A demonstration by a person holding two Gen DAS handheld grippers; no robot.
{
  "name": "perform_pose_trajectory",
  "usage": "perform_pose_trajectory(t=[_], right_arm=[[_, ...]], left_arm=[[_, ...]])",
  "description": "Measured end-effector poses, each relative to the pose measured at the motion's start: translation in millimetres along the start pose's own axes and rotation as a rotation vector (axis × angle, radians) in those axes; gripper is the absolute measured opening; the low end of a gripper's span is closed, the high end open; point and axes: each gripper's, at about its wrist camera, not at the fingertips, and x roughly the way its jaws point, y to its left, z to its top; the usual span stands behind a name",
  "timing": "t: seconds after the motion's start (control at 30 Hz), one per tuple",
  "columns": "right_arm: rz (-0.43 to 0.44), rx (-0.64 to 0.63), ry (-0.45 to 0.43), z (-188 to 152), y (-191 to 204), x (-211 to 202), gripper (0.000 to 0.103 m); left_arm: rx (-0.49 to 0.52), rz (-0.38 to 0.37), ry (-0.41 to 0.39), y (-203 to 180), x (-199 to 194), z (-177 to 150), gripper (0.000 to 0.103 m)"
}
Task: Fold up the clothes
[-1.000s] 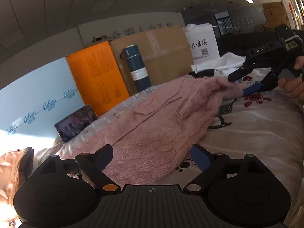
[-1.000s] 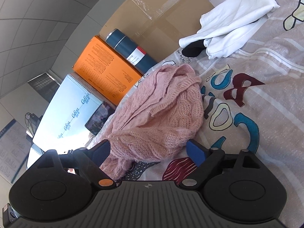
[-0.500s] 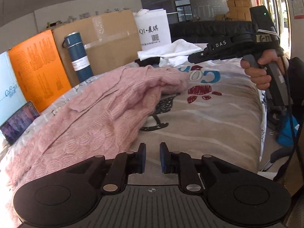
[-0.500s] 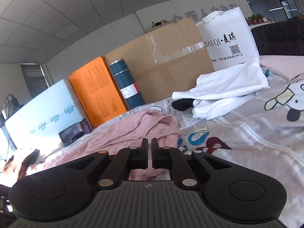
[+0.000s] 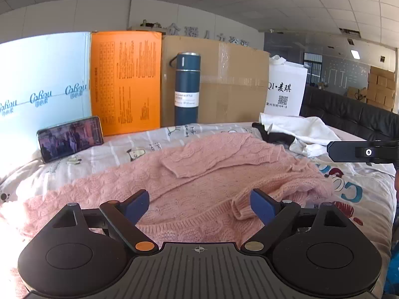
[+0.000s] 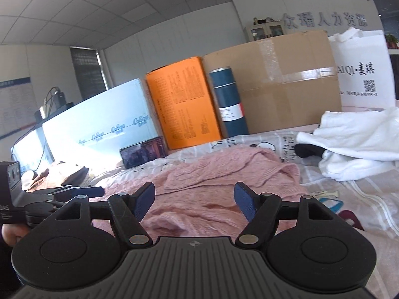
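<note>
From the left wrist view, the left hand-held gripper (image 5: 199,205) has just spread its jaws wide, and its blue pads (image 5: 137,205) hang just above the pink knitted sweater (image 5: 199,174) without pinching any of it. The sweater lies loosely spread across the bed (image 5: 349,199), which wears a cartoon-print sheet, with one sleeve folded over its middle. Beyond the sweater, against the back, stand a pale blue box (image 5: 45,84), an orange box (image 5: 126,79), a dark blue bottle (image 5: 187,89) and a large cardboard box (image 5: 232,82); a phone (image 5: 71,138) leans on the blue box beyond the sweater's left end. To the right of the sweater lies a heap of white clothing (image 5: 306,132) with a white bag (image 5: 285,89) behind it. The right hand-held gripper (image 5: 336,151) pokes in at the right edge, past the sweater's right end. From the right wrist view, the right hand-held gripper (image 6: 194,201) has likewise just opened; its jaws stand apart over the sweater (image 6: 224,174), with nothing between them but air. The left hand-held gripper (image 6: 82,191) shows at the left edge beside the sweater, a hand (image 6: 11,231) on its handle. The white clothing (image 6: 356,139) sits to the sweater's right, and the same boxes and bottle (image 6: 229,102) line up behind it.
</note>
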Motion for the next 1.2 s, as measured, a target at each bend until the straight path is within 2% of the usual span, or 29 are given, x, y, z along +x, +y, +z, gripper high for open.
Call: perform_pose_trajectory(t=[0.13, 0.23, 0.3, 0.43, 0.5, 0.53, 0.57, 0.6, 0.63, 0.67, 0.7, 0.8, 1.03, 1.13, 1.2], right_arm=[[0.123, -0.147, 0.104, 1.3, 38.0, 26.4, 0.067], [0.111, -0.249, 0.229, -2.7, 54.2, 58.8, 0.067], [0.083, -0.283, 0.311, -5.9, 55.3, 82.4, 0.066], [0.035, -0.241, 0.422, -15.7, 38.1, 118.7, 0.066], [0.024, -0.202, 0.412, -17.0, 30.3, 123.9, 0.066], [0.024, -0.176, 0.402, -16.3, 26.8, 123.3, 0.066], [0.016, -0.159, 0.389, -16.0, 24.0, 122.0, 0.060], [-0.004, -0.156, 0.373, -16.9, 22.2, 120.2, 0.044], [-0.031, -0.167, 0.354, -18.2, 20.8, 118.2, 0.034], [-0.069, -0.202, 0.331, -20.6, 20.5, 115.9, 0.016], [-0.097, -0.222, 0.310, -22.2, 19.8, 112.7, 0.011], [-0.119, -0.192, 0.249, -21.7, 17.0, 96.0, 0.005], [-0.106, 0.006, -0.080, -11.5, 6.1, -4.0, 0.005], [-0.053, 0.057, -0.191, -16.8, 5.3, -47.9, 0.005], [-0.002, 0.070, -0.234, -23.7, 7.2, -71.7, 0.005]], left_arm=[[-0.095, 0.055, 0.023, 26.5, -0.6, -8.3, 0.091], [-0.244, 0.066, 0.025, 52.0, -3.7, -9.4, 0.091], [-0.285, 0.068, 0.027, 58.2, -3.5, -10.3, 0.091], [-0.282, 0.039, 0.039, 55.4, -3.4, -11.1, 0.094], [-0.266, 0.034, 0.046, 51.6, -1.8, -11.8, 0.095], [-0.264, 0.035, 0.052, 51.0, -0.7, -12.3, 0.095], [-0.262, 0.036, 0.058, 50.6, 0.5, -12.8, 0.095], [-0.262, 0.038, 0.063, 50.7, 1.5, -13.4, 0.095], [-0.262, 0.039, 0.068, 50.8, 2.5, -14.0, 0.095], [-0.262, 0.041, 0.073, 51.0, 3.5, -14.5, 0.095], [-0.262, 0.042, 0.077, 50.9, 4.7, -15.0, 0.095], [-0.250, 0.057, 0.095, 49.0, 8.6, -17.1, 0.095], [-0.222, 0.073, 0.112, 45.3, 12.8, -19.7, 0.095], [-0.219, 0.071, 0.112, 44.5, 13.2, -20.0, 0.095], [-0.219, 0.068, 0.112, 44.2, 13.4, -20.2, 0.095]])
